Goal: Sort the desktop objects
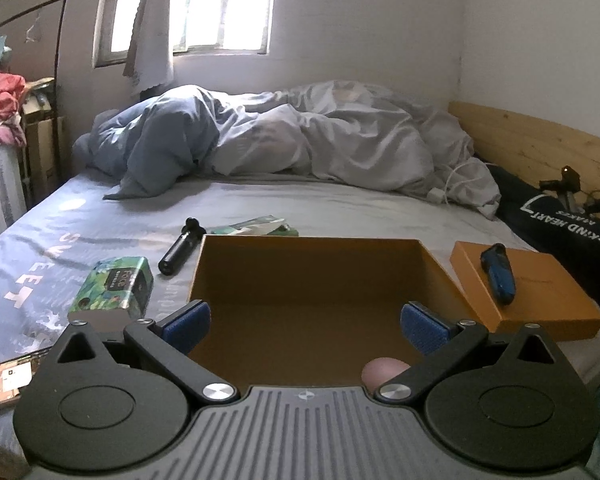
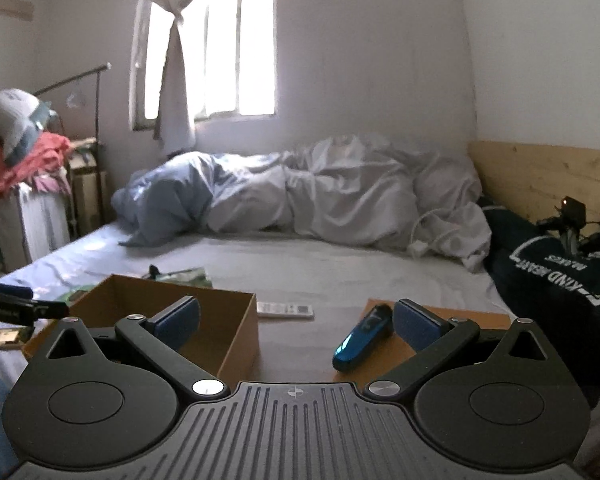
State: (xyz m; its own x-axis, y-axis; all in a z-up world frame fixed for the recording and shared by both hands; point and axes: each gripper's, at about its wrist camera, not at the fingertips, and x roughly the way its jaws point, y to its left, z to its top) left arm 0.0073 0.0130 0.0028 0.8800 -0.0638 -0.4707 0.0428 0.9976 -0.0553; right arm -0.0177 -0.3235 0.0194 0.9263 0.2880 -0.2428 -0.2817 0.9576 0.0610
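Both grippers hang with jaws spread wide and holding nothing, over a bed strewn with small objects around an open cardboard box.

The left gripper (image 1: 305, 326) sits above the near rim of the open brown box (image 1: 260, 280), square-walled and matte inside; bare sheet lies beyond it up to the rumpled duvet (image 1: 300, 136). Left of the box a black cylinder (image 1: 179, 248) lies with its long axis running away and slightly right, beside a glossy green packet (image 1: 114, 286). The right gripper (image 2: 296, 324) hovers near the flat orange lid (image 1: 532, 292), where a shiny blue-and-black device (image 2: 362, 338) lies lengthwise, its blue end toward the gripper. A white remote (image 2: 285, 310) lies crosswise on the sheet just past the box's corner.
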